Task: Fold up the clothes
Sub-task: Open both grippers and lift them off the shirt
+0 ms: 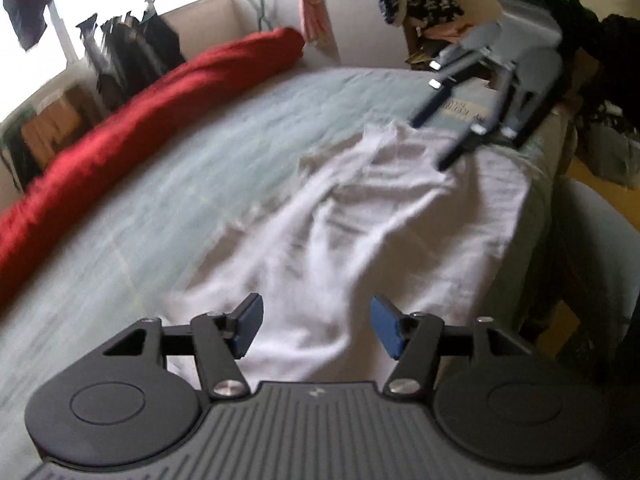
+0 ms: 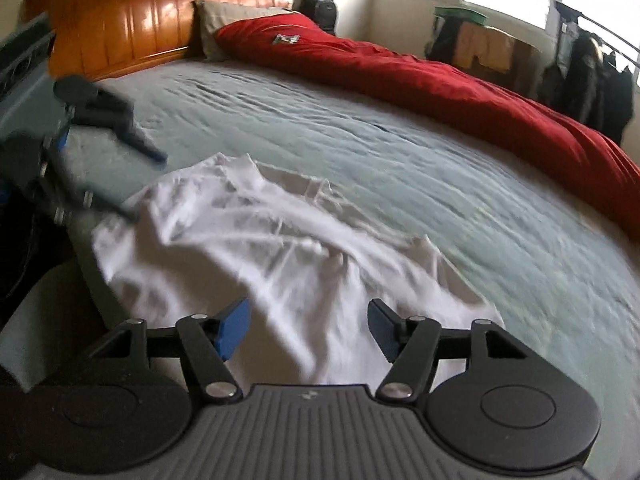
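A crumpled white garment [image 1: 380,220] lies on the pale green bed sheet [image 1: 200,184], close to the bed's near edge. My left gripper [image 1: 316,328] hovers over one end of it, open, nothing between its blue pads. The right gripper [image 1: 432,142] hangs over the far end, its jaws apart and blurred. In the right wrist view the white garment [image 2: 260,240] spreads out in front of the right gripper [image 2: 306,330], which is open and empty. The left gripper [image 2: 146,186] shows at the left, open, just over the garment's edge.
A long red duvet [image 2: 440,84] is rolled along the far side of the bed. A wooden headboard [image 2: 140,12] and a grey pillow [image 2: 224,20] stand at the head. Dark clothes on a rack [image 2: 592,76] hang by the window. The bed's edge [image 1: 548,184] drops to the floor.
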`<action>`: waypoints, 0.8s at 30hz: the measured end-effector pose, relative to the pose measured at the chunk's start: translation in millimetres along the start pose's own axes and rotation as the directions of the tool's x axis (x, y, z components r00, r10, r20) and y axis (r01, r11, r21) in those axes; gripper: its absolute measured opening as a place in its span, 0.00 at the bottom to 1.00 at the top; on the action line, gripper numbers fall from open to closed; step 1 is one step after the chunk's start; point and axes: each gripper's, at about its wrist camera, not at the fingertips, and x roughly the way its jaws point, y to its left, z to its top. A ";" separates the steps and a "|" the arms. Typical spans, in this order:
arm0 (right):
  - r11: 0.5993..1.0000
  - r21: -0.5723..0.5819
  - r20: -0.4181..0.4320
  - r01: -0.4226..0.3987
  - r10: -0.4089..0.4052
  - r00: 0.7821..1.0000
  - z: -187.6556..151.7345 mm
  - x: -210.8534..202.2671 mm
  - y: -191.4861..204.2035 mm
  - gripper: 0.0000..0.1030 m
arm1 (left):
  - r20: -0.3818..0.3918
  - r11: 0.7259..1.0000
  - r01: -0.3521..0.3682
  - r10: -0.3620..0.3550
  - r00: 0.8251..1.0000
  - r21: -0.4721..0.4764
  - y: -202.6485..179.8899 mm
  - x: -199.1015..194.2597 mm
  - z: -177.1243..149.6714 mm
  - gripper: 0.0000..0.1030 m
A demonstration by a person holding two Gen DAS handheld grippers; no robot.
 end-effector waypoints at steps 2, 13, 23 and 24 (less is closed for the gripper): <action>0.999 0.006 0.000 -0.039 0.039 0.999 14.7 21.9 -9.1 0.58 | -0.044 0.997 -0.048 0.046 0.998 -0.055 3.2 19.9 -12.5 0.59; 0.968 -0.081 -0.044 -0.237 0.234 0.971 77.1 121.1 -37.8 0.36 | 0.018 0.869 0.158 -0.170 0.985 -0.469 54.5 10.3 -27.7 0.65; 0.927 -0.098 -0.119 -0.363 0.352 0.929 93.1 181.0 -50.9 0.32 | 0.021 0.843 0.226 -0.247 0.969 -0.488 65.6 23.5 -27.7 0.69; 0.925 -0.103 -0.126 -0.366 0.353 0.927 91.8 183.1 -50.5 0.32 | 0.021 0.845 0.227 -0.248 0.969 -0.485 65.4 25.0 -28.1 0.70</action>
